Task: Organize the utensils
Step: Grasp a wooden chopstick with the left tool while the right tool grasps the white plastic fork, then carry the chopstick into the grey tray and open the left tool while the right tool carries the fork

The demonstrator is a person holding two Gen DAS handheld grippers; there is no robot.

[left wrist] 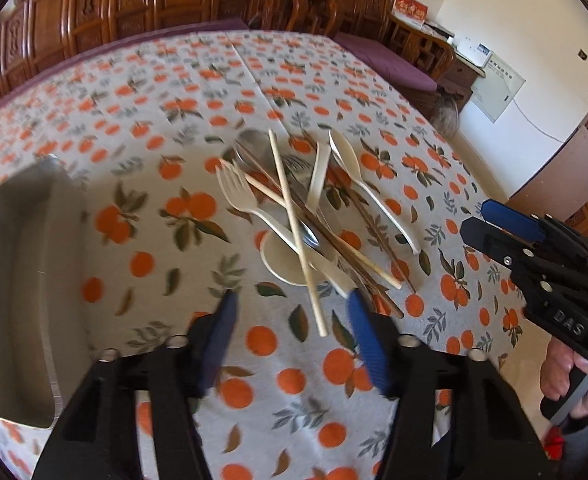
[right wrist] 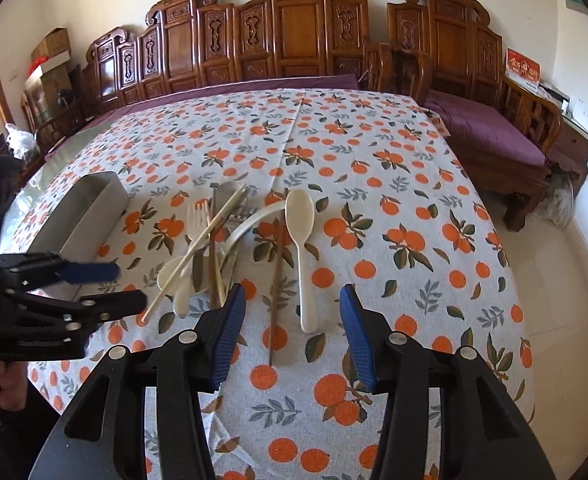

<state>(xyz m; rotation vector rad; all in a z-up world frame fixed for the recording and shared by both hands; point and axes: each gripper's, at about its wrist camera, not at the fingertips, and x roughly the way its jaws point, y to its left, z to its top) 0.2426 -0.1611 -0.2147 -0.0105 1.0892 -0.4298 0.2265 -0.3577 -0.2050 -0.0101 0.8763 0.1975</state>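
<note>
A heap of utensils lies on the orange-print tablecloth (left wrist: 174, 208): cream plastic spoons (right wrist: 303, 236), a cream fork (left wrist: 234, 188), pale chopsticks (left wrist: 298, 236), dark chopsticks (right wrist: 277, 280) and a metal spoon (left wrist: 254, 140). A metal tray (left wrist: 18, 280) sits left of the heap; it also shows in the right wrist view (right wrist: 82, 216). My left gripper (left wrist: 294, 320) is open and empty, just short of the heap. My right gripper (right wrist: 292, 308) is open and empty, its fingers either side of a cream spoon's handle end, above the cloth.
Carved wooden benches (right wrist: 294, 32) with purple cushions (right wrist: 490, 136) stand behind and right of the table. The table edge drops to a pale floor (right wrist: 566, 280) on the right. Cardboard boxes (right wrist: 52, 56) stand at the far left.
</note>
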